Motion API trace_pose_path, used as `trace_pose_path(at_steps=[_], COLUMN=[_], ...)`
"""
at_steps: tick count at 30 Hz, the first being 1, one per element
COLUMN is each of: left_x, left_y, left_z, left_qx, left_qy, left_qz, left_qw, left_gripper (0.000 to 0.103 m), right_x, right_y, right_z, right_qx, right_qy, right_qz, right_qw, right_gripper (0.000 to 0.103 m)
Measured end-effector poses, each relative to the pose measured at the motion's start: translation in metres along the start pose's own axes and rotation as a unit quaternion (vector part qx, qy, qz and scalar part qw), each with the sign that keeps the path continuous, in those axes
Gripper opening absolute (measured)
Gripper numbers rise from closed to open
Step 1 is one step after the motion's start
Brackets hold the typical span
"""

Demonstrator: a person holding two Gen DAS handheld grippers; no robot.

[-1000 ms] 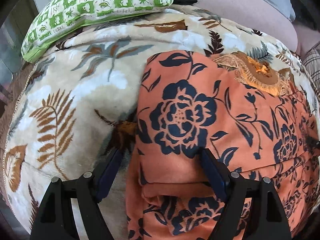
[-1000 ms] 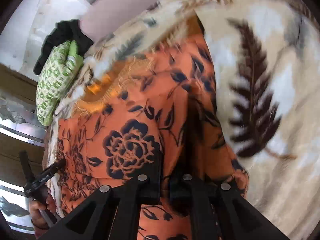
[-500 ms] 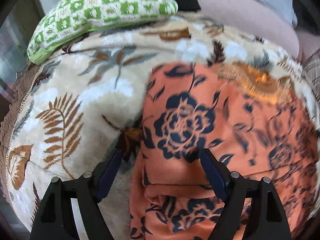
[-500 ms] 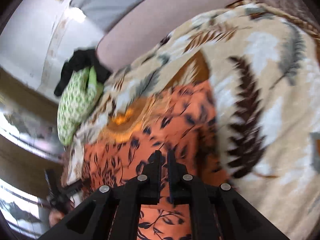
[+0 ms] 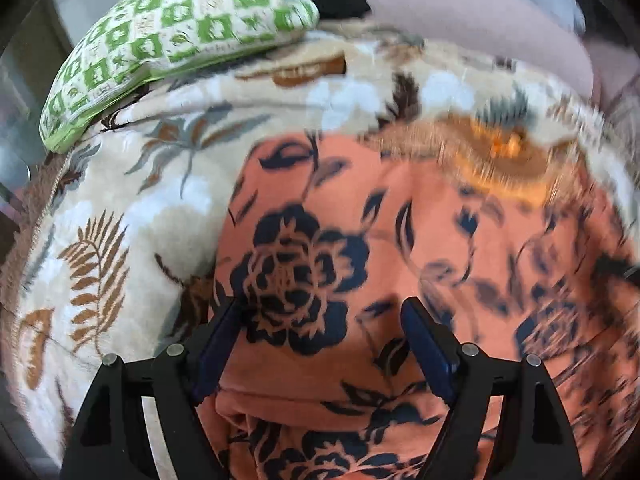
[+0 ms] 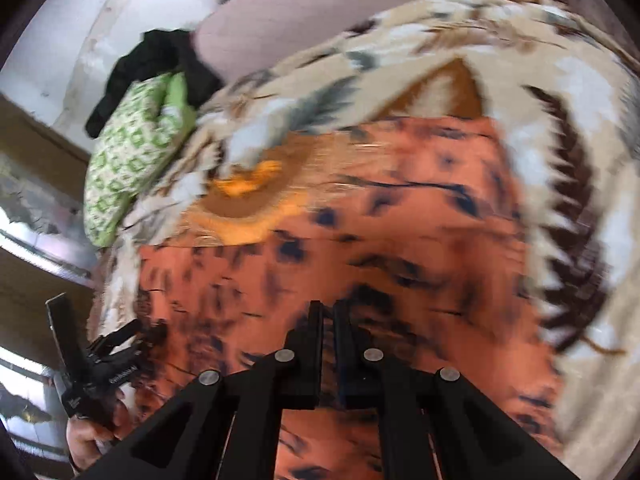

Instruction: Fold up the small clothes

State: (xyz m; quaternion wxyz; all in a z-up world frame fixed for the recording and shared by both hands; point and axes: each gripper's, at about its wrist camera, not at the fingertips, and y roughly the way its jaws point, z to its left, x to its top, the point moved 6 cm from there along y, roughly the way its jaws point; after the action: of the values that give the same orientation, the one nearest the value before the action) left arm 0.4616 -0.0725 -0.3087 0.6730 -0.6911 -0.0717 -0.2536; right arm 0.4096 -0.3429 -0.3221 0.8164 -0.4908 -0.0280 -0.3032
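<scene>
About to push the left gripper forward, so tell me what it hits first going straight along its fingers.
Most likely the orange floral garment: the left gripper points down at it with open jaws. How near is unclear.

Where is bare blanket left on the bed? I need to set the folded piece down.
Bare blanket lies between the green pillow and the orange garment, and beyond the garment's far side. The pillow corner is crowded with dark clothing.

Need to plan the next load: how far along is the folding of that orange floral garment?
Done: one fold shows along the orange floral garment's near edge. In hand: nothing clearly; left tongs open above it, right tongs shut, apparently empty. Left: further folds.
</scene>
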Motion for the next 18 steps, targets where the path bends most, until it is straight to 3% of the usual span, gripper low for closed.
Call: trace_pose_path(at_steps=[2, 5, 7, 10, 12, 14, 18], left_x=[0.005, 0.010, 0.012, 0.015, 0.013, 0.009, -0.002], left_y=[0.004, 0.024, 0.036, 0.038, 0.037, 0.031, 0.010], left_z=[0.009, 0.013, 0.014, 0.019, 0.022, 0.023, 0.013], left_qx=[0.015, 0.047, 0.067, 0.060, 0.049, 0.040, 0.035], left_qy=[-0.020, -0.010, -0.003, -0.023, -0.035, -0.043, -0.021], left_qz=[-0.002, 0.002, 0.001, 0.010, 0.018, 0.025, 0.001], left_qw=[0.9997, 0.9988, 0.9977, 0.9979, 0.9980, 0.9980, 0.9992], left_gripper=[0.082, 0.084, 0.092, 0.093, 0.093, 0.093, 0.093], right_x=[-0.002, -0.003, 0.001, 0.013, 0.015, 0.015, 0.006], right_y=[0.024, 0.058, 0.075, 0.080, 0.072, 0.053, 0.008], right_z=[0.026, 0.045, 0.049, 0.048, 0.041, 0.033, 0.013], right_qx=[0.015, 0.023, 0.019, 0.036, 0.051, 0.030, 0.009], right_qy=[-0.012, -0.023, -0.023, -0.010, 0.011, -0.001, -0.033], right_qz=[0.015, 0.036, 0.031, 0.024, 0.027, 0.005, -0.032], right_qw=[1.000, 0.999, 0.999, 0.999, 0.998, 1.000, 0.999], right_gripper=[0.006, 0.006, 0.007, 0.007, 0.007, 0.007, 0.007])
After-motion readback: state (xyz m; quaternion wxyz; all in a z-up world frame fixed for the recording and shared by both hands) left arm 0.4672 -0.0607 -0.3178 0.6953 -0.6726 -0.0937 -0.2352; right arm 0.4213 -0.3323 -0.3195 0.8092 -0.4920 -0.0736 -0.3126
